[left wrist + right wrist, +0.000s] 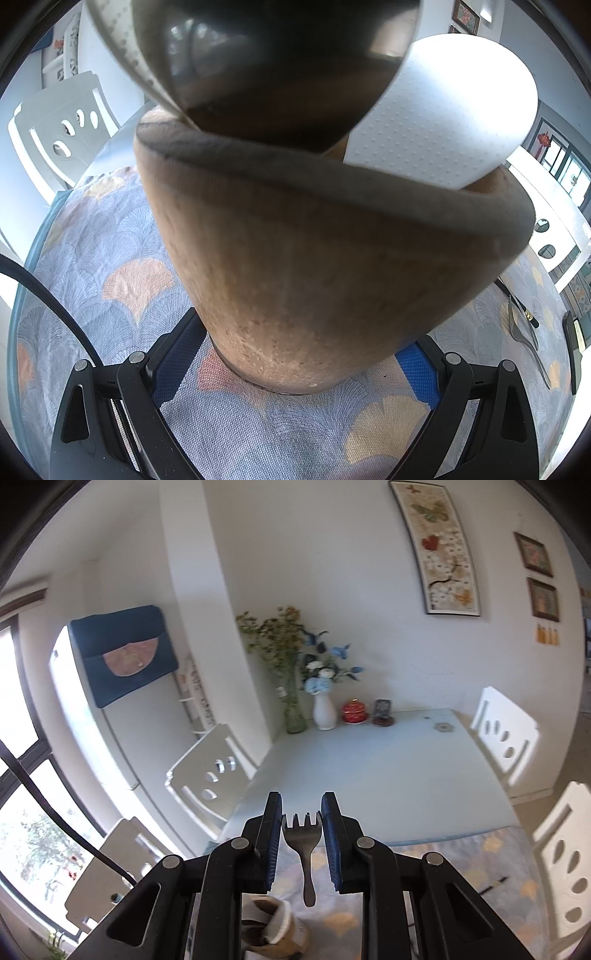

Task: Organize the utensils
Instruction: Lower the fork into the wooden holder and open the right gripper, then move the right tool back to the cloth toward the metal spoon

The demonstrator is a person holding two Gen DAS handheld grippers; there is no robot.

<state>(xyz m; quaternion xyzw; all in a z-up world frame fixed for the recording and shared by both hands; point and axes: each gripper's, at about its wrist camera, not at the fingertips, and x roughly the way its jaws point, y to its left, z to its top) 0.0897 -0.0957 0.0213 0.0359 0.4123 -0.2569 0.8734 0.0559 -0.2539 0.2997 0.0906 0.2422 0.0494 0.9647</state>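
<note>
Steel fork (302, 843) sits pinched in your right tool (302, 808), tines forward, lifted for dropping into the holder. Your left tool (295, 354) clamps the brown utensil holder (314, 258) to steady it on the worktop (92, 258)

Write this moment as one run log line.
right gripper: shut on fork | left gripper: around brown holder | fork above holder

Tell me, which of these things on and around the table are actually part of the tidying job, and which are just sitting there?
Part of the job:
- fork, clamped in the right hand-held gripper
- brown utensil holder, between the left hand-held gripper's fingers
- white spatula and dark ladle standing in it
- utensils lying on the tablecloth

Just lying about:
- flower vases
- red pot
- white chairs
- wall pictures
</note>
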